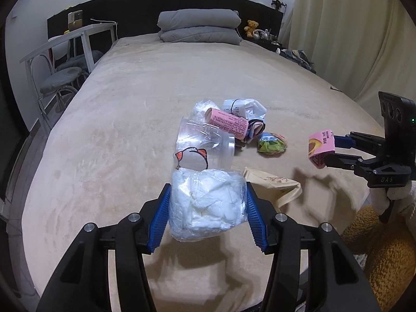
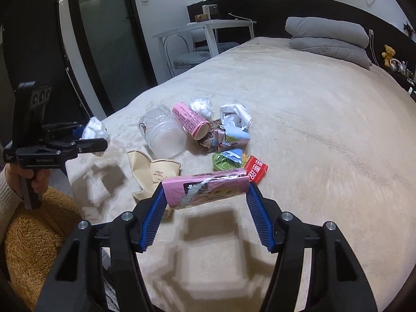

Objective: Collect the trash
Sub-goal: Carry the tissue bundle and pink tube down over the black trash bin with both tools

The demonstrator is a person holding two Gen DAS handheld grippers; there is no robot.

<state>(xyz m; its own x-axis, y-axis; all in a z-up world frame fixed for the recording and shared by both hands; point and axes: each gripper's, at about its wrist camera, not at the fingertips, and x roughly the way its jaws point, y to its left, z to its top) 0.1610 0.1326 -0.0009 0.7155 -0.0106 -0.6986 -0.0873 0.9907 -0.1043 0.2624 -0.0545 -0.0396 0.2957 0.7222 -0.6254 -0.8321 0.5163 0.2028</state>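
Observation:
My left gripper (image 1: 208,208) is shut on a clear plastic bag of white tissue (image 1: 208,205), held above the beige bed (image 1: 117,130); it also shows in the right wrist view (image 2: 95,130). My right gripper (image 2: 205,195) is shut on a flat pink carton (image 2: 208,188), also seen from the left wrist (image 1: 321,149). A trash pile lies on the bed: a clear plastic cup (image 1: 201,145), a pink carton (image 1: 228,122), crumpled white paper (image 1: 247,109), a green wrapper (image 1: 271,144), a beige paper bag (image 1: 273,184) and a red wrapper (image 2: 256,169).
Folded grey bedding (image 1: 200,27) lies at the headboard. A white table and chairs (image 1: 67,59) stand left of the bed. Curtains (image 1: 351,39) hang on the right. A yellow fuzzy rug or garment (image 2: 31,234) is at the bed's near edge.

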